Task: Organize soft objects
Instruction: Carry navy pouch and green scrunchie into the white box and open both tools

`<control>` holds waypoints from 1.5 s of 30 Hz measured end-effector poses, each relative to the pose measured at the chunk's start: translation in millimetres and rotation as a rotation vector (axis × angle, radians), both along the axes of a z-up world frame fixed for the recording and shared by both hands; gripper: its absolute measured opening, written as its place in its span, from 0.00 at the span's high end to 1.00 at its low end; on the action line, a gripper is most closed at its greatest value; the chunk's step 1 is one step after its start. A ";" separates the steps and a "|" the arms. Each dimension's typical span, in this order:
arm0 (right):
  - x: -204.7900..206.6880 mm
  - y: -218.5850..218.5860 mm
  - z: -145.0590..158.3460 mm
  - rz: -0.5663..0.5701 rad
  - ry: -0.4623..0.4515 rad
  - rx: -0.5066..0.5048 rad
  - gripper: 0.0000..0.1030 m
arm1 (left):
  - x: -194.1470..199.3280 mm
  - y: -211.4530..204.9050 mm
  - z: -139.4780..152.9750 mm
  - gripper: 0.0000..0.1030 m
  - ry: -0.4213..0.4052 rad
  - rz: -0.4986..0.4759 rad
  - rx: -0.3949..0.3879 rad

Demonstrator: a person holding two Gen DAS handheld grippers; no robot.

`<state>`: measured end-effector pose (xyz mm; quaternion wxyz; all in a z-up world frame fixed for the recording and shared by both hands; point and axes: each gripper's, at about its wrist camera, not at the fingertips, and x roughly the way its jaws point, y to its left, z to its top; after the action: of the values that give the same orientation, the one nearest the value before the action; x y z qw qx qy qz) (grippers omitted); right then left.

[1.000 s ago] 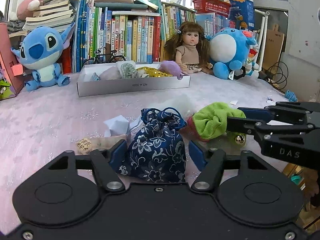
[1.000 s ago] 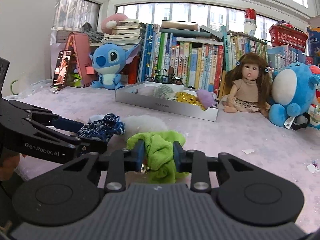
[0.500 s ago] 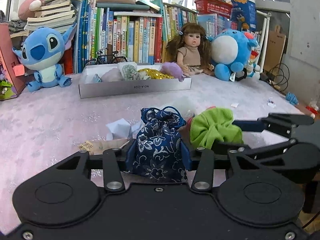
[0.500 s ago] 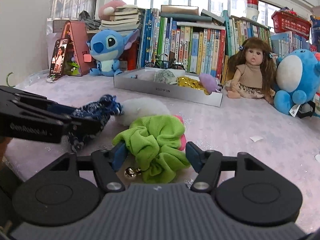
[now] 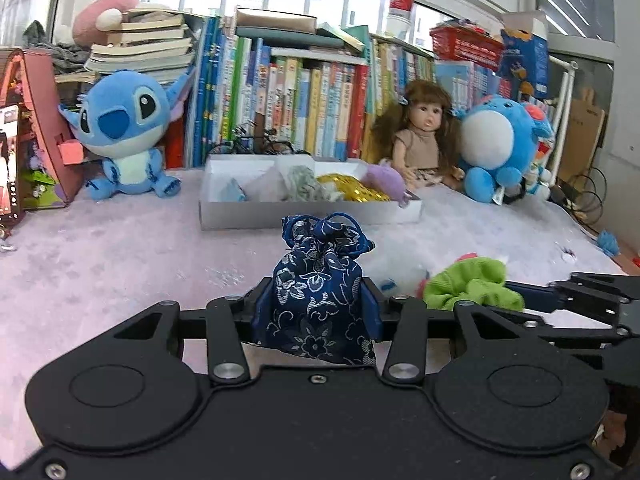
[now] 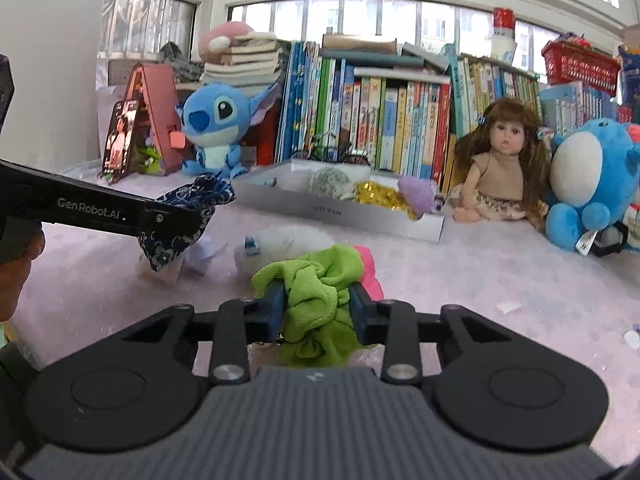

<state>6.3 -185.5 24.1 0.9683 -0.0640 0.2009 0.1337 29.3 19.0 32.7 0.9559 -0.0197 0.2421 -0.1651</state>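
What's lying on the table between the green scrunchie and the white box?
A fluffy white plush lies there, seen best in the right wrist view, between the green scrunchie and the white box; otherwise bare pink cloth.

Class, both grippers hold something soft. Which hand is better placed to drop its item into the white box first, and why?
Left. Its left gripper holds the blue pouch clear of the table, directly before the white box; the right gripper grips the green scrunchie low.

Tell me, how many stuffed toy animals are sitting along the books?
2 clearly. A blue Stitch plush sits left of the white box; a round blue plush sits right of the doll. A pink one may lie behind stacked books.
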 end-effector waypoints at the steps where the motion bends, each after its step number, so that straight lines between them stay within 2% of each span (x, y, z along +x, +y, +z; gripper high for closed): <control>1: 0.8 -0.3 3.0 -0.004 -0.011 0.000 0.63 | 3.5 1.6 2.5 0.59 -0.004 0.008 0.001; 7: 13.0 -4.8 20.9 -0.045 -0.063 0.013 0.63 | 27.8 8.8 19.3 0.59 -0.026 0.052 0.001; 16: 48.8 -15.9 46.7 -0.107 -0.085 0.072 0.63 | 74.9 26.3 40.2 0.59 -0.003 0.112 -0.058; 25: 92.8 -24.9 66.6 -0.114 -0.058 0.172 0.63 | 120.4 33.0 52.2 0.59 0.026 0.134 -0.111; 30: 123.3 -28.3 72.9 -0.094 -0.010 0.253 0.63 | 146.5 28.7 53.5 0.59 0.067 0.130 -0.126; 35: 160.4 -24.2 78.8 -0.104 0.019 0.273 0.63 | 181.1 24.7 54.6 0.59 0.105 0.135 -0.172; 38: 184.1 -26.4 80.3 -0.091 0.045 0.343 0.63 | 205.5 20.1 53.0 0.59 0.124 0.159 -0.199; 45: 242.7 -24.1 75.4 -0.136 0.112 0.398 0.63 | 256.1 -0.8 46.4 0.59 0.132 0.201 -0.150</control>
<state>249.0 -209.6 99.5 0.9560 0.1497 0.2276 0.1087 285.4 18.2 79.1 0.9455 -0.1261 0.2881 -0.0842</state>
